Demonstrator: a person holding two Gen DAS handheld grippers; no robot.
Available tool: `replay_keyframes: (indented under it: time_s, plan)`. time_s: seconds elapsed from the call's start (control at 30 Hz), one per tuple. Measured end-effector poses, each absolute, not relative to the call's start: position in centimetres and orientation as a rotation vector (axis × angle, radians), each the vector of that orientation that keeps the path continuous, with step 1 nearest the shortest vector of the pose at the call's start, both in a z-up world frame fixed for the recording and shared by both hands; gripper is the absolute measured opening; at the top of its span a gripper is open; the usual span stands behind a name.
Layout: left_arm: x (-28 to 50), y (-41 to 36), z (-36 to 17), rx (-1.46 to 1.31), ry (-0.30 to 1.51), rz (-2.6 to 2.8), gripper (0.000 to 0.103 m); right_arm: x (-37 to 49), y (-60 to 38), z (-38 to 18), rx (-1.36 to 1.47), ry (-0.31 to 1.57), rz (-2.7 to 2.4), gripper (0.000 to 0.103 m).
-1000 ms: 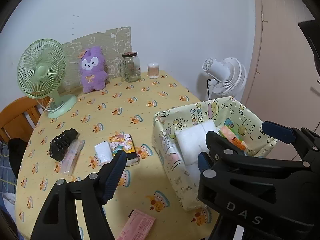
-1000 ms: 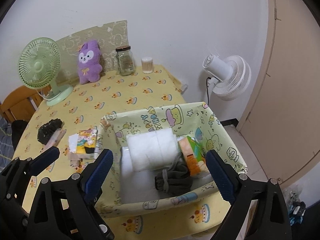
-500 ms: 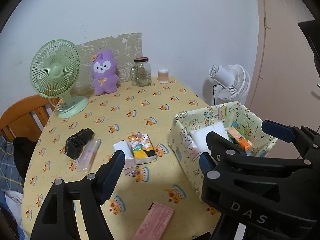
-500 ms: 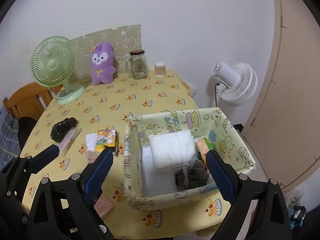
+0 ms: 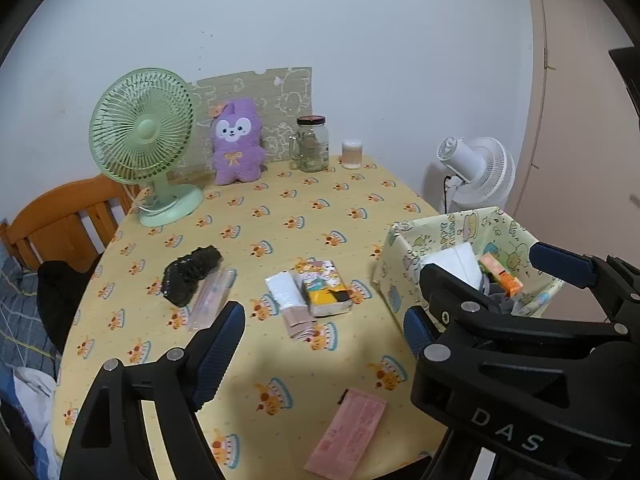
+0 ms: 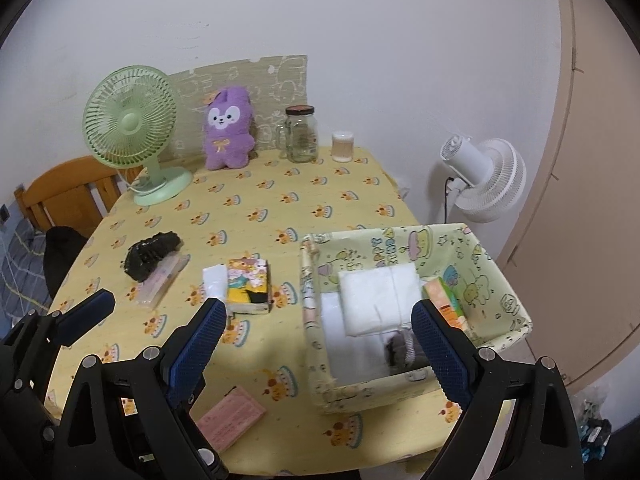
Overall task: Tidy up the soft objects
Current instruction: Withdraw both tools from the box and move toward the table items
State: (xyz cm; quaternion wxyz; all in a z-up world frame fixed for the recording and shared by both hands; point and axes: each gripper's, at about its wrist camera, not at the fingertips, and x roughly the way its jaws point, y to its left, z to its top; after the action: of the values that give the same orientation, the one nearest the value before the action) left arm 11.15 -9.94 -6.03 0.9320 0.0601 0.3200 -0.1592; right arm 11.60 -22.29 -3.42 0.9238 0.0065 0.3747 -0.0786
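Since the earlier frames both grippers have drawn back from the fabric basket (image 6: 404, 394), so more of the table (image 5: 280, 216) shows and the basket sits smaller and farther right; the left gripper (image 5: 320, 332) has its jaws opening with nothing between them, hanging over bare tablecloth; the right gripper (image 6: 320, 344) stands wide and released, holding nothing, its blue pads framing the near wall of the basket from above.

Nearest on the table lies a flat pink packet (image 5: 348, 428) by the front edge; beyond it, in the middle, a cartoon-printed tissue pack (image 5: 324, 288) lies touching a white folded cloth (image 5: 284, 290), with a beige strip (image 5: 299, 322) just below them; to their left a black crumpled item (image 5: 192, 274) rests against a clear pink pouch (image 5: 212, 298).

The basket stands at the table's right edge; inside lie a white folded pad (image 6: 378, 294), an orange-and-green pack (image 6: 442, 300) against the right wall, and a grey knitted piece (image 6: 400, 350) at the near end.

At the far edge stand a green desk fan (image 5: 142, 136), a purple plush toy (image 5: 236, 146), a glass jar (image 5: 313, 144) and a small cotton-swab tub (image 5: 351, 154); a white floor fan (image 5: 476, 170) stands beyond the table on the right, and a wooden chair (image 5: 60, 224) on the left.
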Motion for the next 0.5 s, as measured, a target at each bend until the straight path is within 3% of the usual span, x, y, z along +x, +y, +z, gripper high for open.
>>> replay_keyframes:
  time_s: [0.5]
  plan:
    - [10.2,-6.3,-8.3,0.127,0.688,-0.315,0.084,10.6,-18.6,-5.6,0.02,0.779,-0.146,0.096]
